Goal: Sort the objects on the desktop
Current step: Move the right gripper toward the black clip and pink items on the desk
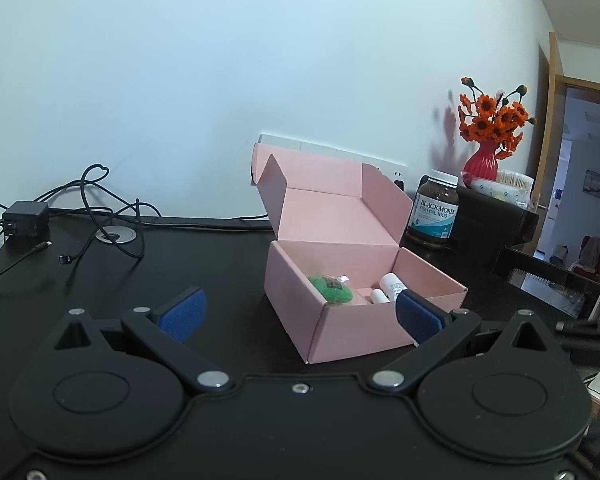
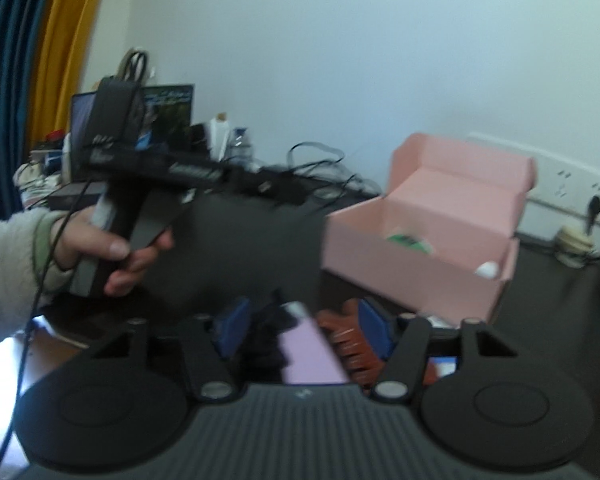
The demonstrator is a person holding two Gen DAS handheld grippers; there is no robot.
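On the black desk [image 1: 220,264], seen from the left wrist, a pink box [image 1: 364,280] stands toward the far edge with its lid raised against the wall. Inside lie a green packet [image 1: 332,290] at its left end and two white bottles [image 1: 388,290] at its right. The left gripper [image 1: 300,312] hovers short of the box, fingers spread wide and holding nothing. A fish-oil jar [image 1: 434,216] and a red vase of orange flowers [image 1: 484,160] stand outside the box near the desk's far right corner; cables [image 1: 100,208] trail at the far left.

From the right wrist, blurred, the right gripper [image 2: 300,332] hangs over the desk's near edge, fingers parted; a lilac flat object [image 2: 312,356] and a reddish-brown ridged item [image 2: 344,340] show between them, and I cannot tell whether either is gripped. A hand [image 2: 100,248] holds the left gripper's handle. The box shows the green packet and a white bottle.

Judgement: some items already lie in the box; at least two near the front edge remain outside it.
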